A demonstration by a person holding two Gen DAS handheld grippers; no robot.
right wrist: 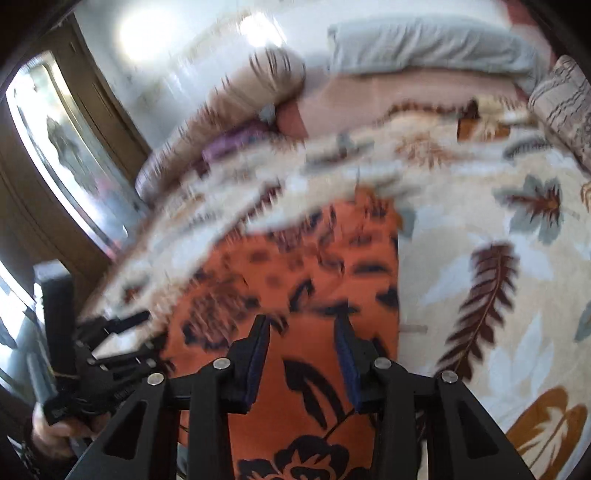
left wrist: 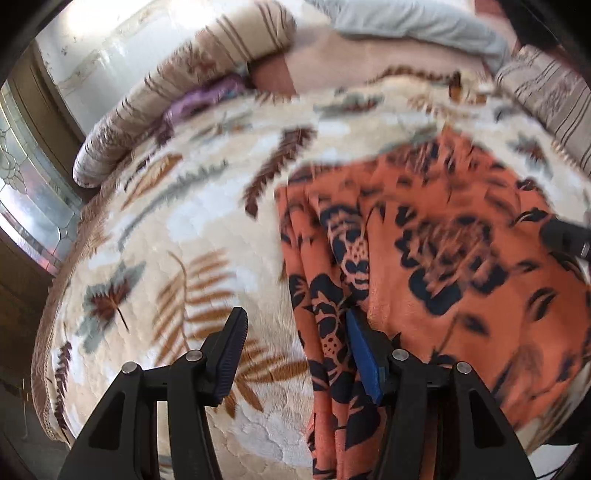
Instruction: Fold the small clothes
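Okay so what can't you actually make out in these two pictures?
- Orange patterned garment: its near end is cut off by the bottom edge in both wrist views, so its type is unclear.
- Purple item: blurred and half tucked under the rolled bedding in both views.
- Garment's far edge: smeared by motion blur in the right wrist view.

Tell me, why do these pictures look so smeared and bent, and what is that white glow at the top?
Left wrist view: the orange patterned garment is smeared by motion, the gripper fingers stay sharp, and the fisheye lens bows the bed. Right wrist view: heavier streaking across the leaf-print blanket, with white glare washing out the wall.
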